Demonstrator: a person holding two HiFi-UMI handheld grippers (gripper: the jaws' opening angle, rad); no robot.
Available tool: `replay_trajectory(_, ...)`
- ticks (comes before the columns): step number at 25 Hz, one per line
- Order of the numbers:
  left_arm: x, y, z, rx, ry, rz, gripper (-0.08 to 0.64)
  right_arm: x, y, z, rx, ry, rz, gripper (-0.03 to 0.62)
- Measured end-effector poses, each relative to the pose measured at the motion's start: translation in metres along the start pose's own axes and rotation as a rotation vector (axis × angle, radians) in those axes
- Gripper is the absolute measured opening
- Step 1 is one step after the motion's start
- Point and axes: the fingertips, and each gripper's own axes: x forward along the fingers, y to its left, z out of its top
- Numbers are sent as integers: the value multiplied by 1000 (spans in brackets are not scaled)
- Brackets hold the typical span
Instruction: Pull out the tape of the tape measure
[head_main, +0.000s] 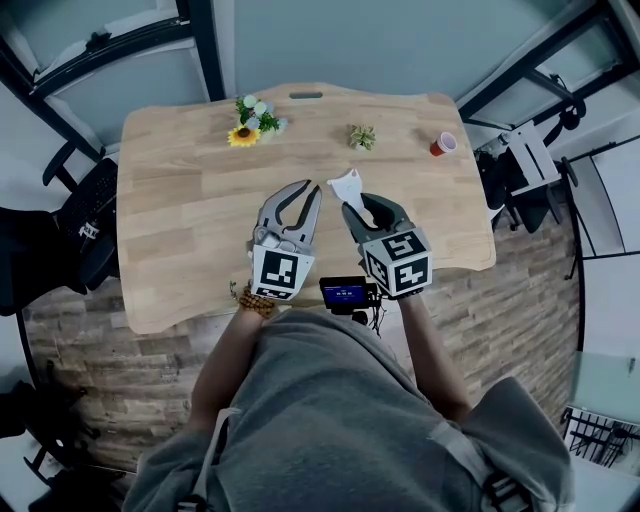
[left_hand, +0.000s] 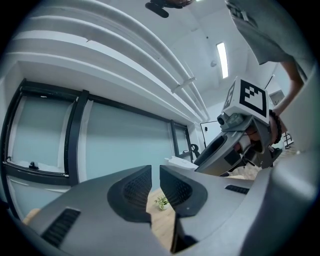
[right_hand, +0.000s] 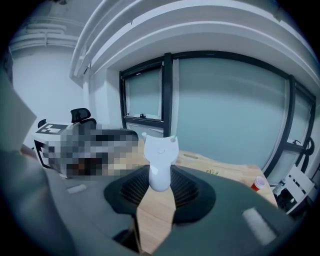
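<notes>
**Q:** Head view: what is shown over the worktop (head_main: 180, 200)?
**A:** At frame centre a white tape measure (head_main: 347, 184) is held pinched in the jaws of the right gripper (head_main: 356, 204). No tape is seen drawn out.

**Q:** Left gripper view?
**A:** On the left gripper (left_hand: 155, 175) the jaws are parted by a slit, with nothing between them.

**Q:** Right gripper view?
**A:** The case is clamped mid-frame. The pull itself is judged not yet begun.

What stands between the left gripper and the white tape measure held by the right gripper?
Nothing visible does. The left gripper is beside the white tape measure, which the right gripper holds over the table; only air lies between them.
</notes>
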Motion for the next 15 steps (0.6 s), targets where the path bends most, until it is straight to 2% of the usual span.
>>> replay_trajectory(15,2,-11,1,15,-12,-29,35,2,11,2,-66,2,16,138)
